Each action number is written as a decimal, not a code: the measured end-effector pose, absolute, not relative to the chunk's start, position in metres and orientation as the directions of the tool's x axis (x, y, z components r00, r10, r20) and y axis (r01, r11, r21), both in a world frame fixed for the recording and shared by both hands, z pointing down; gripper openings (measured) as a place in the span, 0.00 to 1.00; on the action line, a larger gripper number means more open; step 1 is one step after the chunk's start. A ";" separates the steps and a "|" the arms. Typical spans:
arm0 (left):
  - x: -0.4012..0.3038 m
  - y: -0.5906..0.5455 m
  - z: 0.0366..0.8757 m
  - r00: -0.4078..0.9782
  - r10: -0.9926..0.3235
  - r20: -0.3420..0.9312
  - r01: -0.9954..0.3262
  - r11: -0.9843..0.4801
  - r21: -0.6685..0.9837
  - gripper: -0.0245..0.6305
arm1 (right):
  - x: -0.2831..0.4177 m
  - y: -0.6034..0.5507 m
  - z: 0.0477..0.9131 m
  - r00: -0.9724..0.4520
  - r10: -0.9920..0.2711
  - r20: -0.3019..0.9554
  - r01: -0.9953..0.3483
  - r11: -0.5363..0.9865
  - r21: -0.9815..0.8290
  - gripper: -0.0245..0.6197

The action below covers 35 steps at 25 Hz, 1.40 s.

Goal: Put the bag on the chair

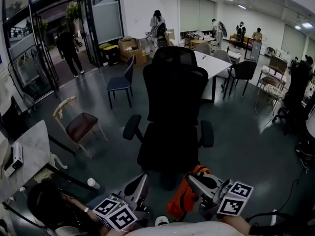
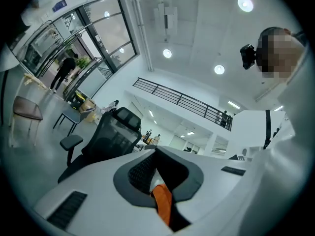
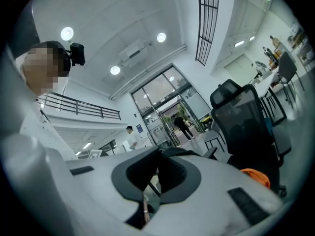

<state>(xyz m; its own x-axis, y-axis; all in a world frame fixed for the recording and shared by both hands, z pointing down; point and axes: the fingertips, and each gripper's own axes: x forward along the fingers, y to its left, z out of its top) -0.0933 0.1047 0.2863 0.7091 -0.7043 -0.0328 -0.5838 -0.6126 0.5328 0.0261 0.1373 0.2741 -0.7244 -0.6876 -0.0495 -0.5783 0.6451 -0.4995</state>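
The orange bag [image 1: 183, 196] hangs low between my two grippers, just in front of the black office chair [image 1: 172, 102]. My left gripper [image 1: 143, 179] is shut on an orange strap [image 2: 162, 201] of the bag, and the chair [image 2: 110, 136] stands ahead to its left. My right gripper [image 1: 190, 179] sits against the bag's top. Its jaws are shut, with a dark strap at its tips [image 3: 155, 178]. In the right gripper view, the bag's orange cloth [image 3: 256, 176] shows beside them and the chair [image 3: 246, 122] rises at the right. The chair's seat holds nothing.
A wooden chair with a maroon seat [image 1: 81, 126] and a blue chair [image 1: 120, 82] stand to the left of the office chair. A white table [image 1: 211, 63] is behind it. A paper cup [image 1: 93, 183] sits on the floor near a pale table [image 1: 29, 151]. Several people stand far back.
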 end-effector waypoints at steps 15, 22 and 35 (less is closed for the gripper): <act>-0.144 0.045 0.301 0.744 -0.667 -0.022 -0.550 -0.631 0.547 0.03 | -0.031 0.081 0.286 -0.699 -0.713 -0.045 -0.588 0.610 -0.531 0.04; -0.165 0.032 0.310 0.731 -0.683 0.004 -0.568 -0.605 0.559 0.03 | -0.047 0.064 0.291 -0.711 -0.703 -0.024 -0.578 0.604 -0.549 0.04; -0.173 -0.001 0.335 0.697 -0.716 0.028 -0.563 -0.523 0.640 0.03 | -0.058 0.027 0.307 -0.750 -0.661 0.021 -0.563 0.621 -0.545 0.04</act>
